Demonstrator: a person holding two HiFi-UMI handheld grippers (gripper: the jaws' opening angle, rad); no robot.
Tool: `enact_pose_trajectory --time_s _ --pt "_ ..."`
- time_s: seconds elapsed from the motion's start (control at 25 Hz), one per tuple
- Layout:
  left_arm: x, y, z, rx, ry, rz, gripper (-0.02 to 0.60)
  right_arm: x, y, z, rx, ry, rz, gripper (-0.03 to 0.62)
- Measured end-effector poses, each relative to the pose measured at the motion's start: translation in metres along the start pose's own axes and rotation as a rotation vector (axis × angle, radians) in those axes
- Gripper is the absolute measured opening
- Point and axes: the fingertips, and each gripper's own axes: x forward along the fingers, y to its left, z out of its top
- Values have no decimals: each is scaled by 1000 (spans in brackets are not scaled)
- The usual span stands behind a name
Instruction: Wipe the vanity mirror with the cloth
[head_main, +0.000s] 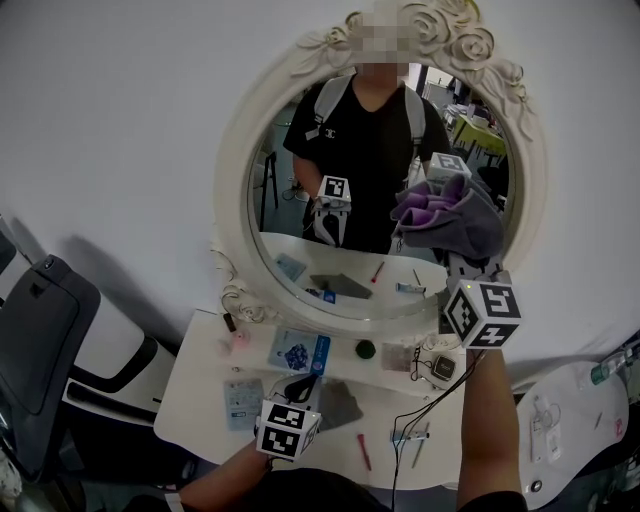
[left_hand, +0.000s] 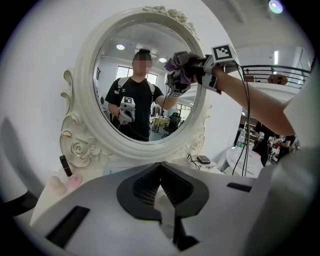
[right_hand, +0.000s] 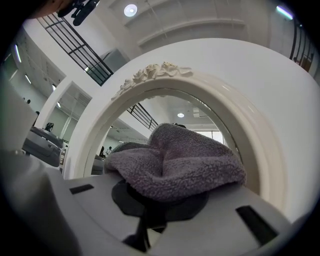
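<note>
We are wearing a black short-sleeved T-shirt (head_main: 372, 140) with a small white chest logo (head_main: 327, 132), and pale grey backpack straps (head_main: 331, 98) are running over both shoulders; all of this is showing only as a reflection. Below the short sleeves our forearms are going uncovered. The pale grey plastic left gripper (left_hand: 161, 175) is showing dark grey ribbed fingers (left_hand: 145, 189) set in a smooth, broad shell, and the matching right gripper (head_main: 460, 262) is looking the same. Each is carrying a white cube with black square markers (head_main: 289, 428). Thin black cables (left_hand: 244, 131) are trailing from the right one.
</note>
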Motion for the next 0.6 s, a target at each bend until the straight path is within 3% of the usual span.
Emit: enact_pose_trajectory --time_s 0.36,0.6 --pt "-7 -7 3 21 -12 20 6 -16 10 -91 47 117 5 40" --pt "-15 -12 1 28 -17 34 5 -28 21 -162 111 296 -18 40"
